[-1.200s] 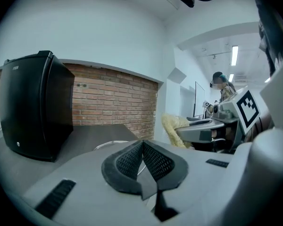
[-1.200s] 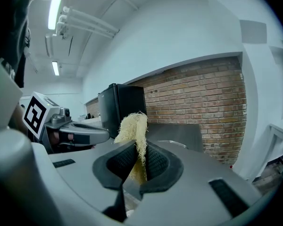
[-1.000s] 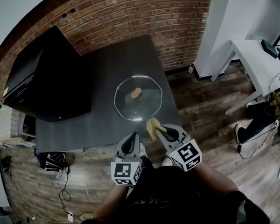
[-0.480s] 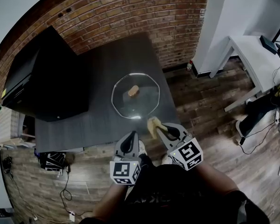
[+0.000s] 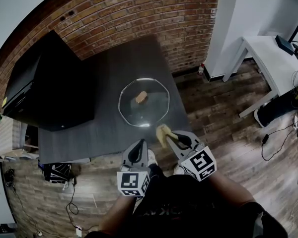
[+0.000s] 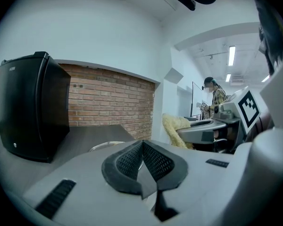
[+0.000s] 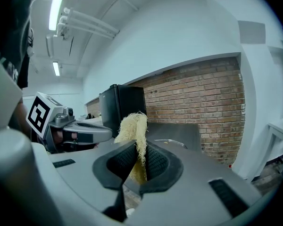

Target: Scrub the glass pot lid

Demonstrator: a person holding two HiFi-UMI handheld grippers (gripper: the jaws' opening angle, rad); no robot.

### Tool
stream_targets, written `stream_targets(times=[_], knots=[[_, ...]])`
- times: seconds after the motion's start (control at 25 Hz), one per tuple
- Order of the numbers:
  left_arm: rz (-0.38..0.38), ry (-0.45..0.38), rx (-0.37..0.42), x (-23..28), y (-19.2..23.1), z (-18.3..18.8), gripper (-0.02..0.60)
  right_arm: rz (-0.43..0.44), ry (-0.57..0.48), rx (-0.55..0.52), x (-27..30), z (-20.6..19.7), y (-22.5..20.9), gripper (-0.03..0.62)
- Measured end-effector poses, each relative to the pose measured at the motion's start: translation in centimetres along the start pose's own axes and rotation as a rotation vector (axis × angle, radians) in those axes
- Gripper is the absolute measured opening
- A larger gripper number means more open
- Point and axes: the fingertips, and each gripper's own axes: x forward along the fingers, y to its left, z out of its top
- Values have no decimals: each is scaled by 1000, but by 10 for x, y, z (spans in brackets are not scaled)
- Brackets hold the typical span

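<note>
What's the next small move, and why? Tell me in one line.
Probably carry the right hand-held gripper forward and down until the scrubber touches the lid's near rim. Its jaws are shut on the scrubber, but it hangs short of the lid, about at the table's near edge. The lid lies flat, knob up.

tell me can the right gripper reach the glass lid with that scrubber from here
Probably yes. The right gripper, shut on the loofah scrubber, hangs just off the near rim of the glass lid, and nothing stands between them on the dark table.
</note>
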Motion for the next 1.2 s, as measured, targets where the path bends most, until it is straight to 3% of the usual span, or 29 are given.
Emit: stream_targets(times=[1.2], knots=[[32, -3, -15, -9, 11, -3, 34, 45, 16, 16, 14, -2, 12, 46]])
